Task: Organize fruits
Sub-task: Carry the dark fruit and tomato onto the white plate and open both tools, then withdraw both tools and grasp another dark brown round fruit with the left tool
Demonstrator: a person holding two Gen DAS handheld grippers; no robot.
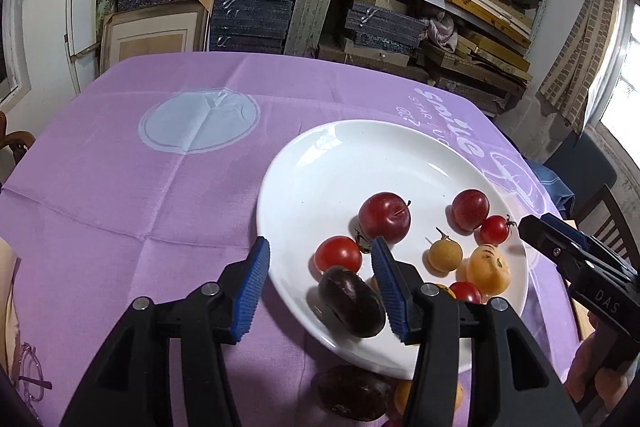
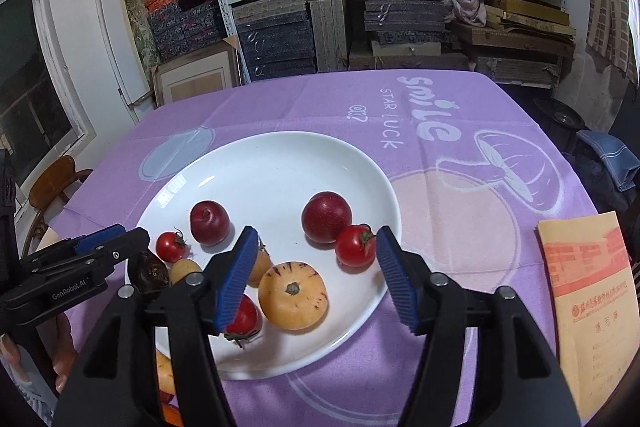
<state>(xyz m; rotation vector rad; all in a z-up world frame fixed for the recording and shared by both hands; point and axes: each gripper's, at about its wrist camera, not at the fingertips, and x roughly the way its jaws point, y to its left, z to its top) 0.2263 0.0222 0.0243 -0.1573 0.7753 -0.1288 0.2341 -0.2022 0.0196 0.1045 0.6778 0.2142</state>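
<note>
Two sets of tongs hang over one white plate [image 2: 360,163] on the desk [image 1: 120,187], which wears a purple printed cloth.

We note the left tongs [image 1: 320,287] with jaws apart, nothing pressed between the ribbed blue pads. A dark purple fruit [image 1: 352,303], glossy and oval, lies on the plate's near rim between and just below those tips; we see a gap on either side of it. A cherry tomato [image 1: 338,254] sits just beyond it, and a dark red plum [image 1: 384,217] beyond that.

We note the right tongs [image 2: 316,275] also apart and empty. A pale orange, ribbed, squash-shaped fruit [image 2: 293,295] with dark flecks lies on the plate between the tips, nearer the left-hand pad. A second cherry tomato [image 2: 355,246] rests just inside the right-hand pad, touching another red plum [image 2: 326,217] beyond it. A third tomato [image 2: 242,317] is partly hidden under the left-hand pad.

Both tools tilt downward toward the plate. From the left wrist camera the right tool enters at the plate's far right edge. Fingertips [image 2: 64,359] of the left hand show beneath the left tool.

Right of the right tongs, an orange printed booklet [image 2: 592,307] lies flat on the cloth.
</note>
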